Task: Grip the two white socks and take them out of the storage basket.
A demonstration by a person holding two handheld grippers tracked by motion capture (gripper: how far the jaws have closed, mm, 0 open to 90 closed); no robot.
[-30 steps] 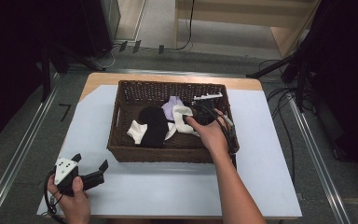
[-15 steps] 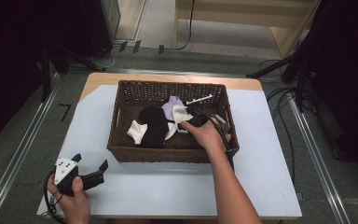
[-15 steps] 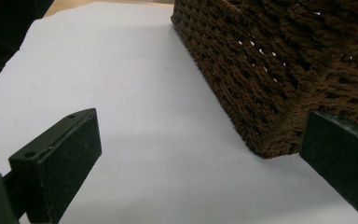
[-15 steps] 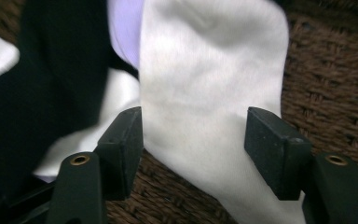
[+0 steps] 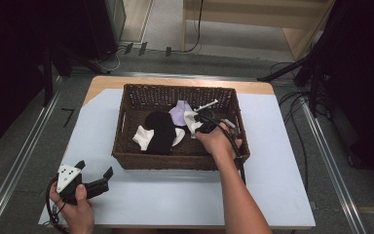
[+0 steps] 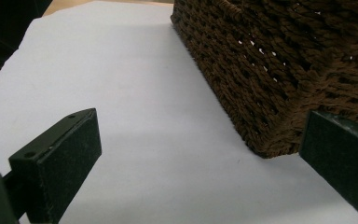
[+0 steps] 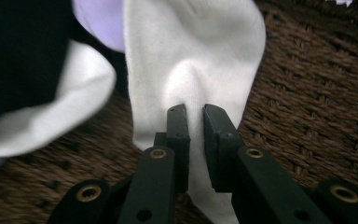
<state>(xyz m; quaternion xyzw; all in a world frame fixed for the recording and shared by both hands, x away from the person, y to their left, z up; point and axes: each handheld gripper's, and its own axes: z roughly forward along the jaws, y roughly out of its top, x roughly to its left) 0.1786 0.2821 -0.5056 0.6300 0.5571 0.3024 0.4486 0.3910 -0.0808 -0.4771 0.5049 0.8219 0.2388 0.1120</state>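
Bare white sheet (image 5: 175, 195) before the left gripper (image 5: 95, 179); basket wall (image 6: 270, 84) blocks its right; socks (image 5: 161, 130) crowd the basket floor.

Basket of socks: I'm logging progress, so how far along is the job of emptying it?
Done: nothing lies outside the wicker basket on the white sheet yet. In hand: the right hand-held gripper has its jaws pinched on a fold of the white sock inside the basket, not lifted out. Left: the black sock, the lilac sock and another white one lie in the basket; the left hand-held gripper waits open.
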